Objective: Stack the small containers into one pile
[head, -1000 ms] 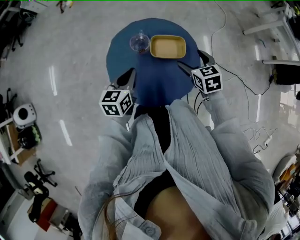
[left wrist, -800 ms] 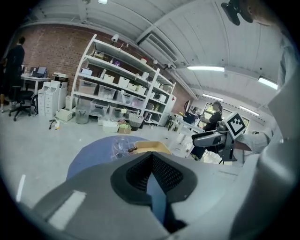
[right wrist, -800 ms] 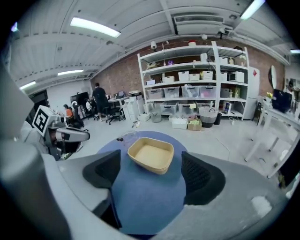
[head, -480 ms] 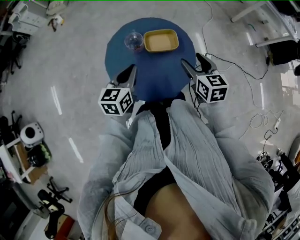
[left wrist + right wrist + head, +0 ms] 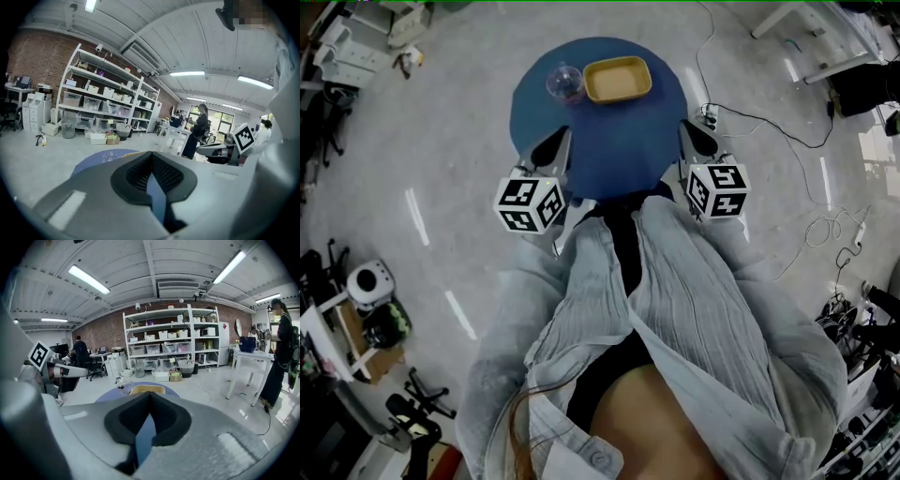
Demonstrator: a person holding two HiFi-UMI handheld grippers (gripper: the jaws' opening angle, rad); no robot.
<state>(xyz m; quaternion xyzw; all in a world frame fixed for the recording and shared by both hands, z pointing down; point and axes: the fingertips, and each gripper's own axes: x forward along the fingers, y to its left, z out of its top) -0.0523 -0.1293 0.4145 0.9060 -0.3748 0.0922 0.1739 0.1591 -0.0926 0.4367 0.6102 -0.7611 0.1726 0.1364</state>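
A round blue table [image 5: 609, 141] carries a shallow yellow container [image 5: 618, 79] and a small clear cup [image 5: 565, 82] side by side at its far edge. My left gripper [image 5: 565, 133] hovers over the table's near left edge, shut with nothing in it. At the near right edge my right gripper [image 5: 685, 126] is also shut and empty. In the right gripper view the yellow container [image 5: 146, 389] and the clear cup [image 5: 123, 387] lie beyond the shut jaw tips [image 5: 149, 393]. The left gripper view shows the cup [image 5: 108, 156] past its shut jaws [image 5: 151, 153].
Cables [image 5: 769, 131] trail over the grey floor right of the table. White shelving with bins [image 5: 171, 345] lines the brick wall. A person [image 5: 281, 352] stands by a white table [image 5: 248, 364]. Chairs and boxes [image 5: 366, 309] sit at the left.
My right gripper's jaws have closed from wide open to shut, and it has drawn back from beside the yellow container to the table's near right edge. The left gripper has hardly moved.
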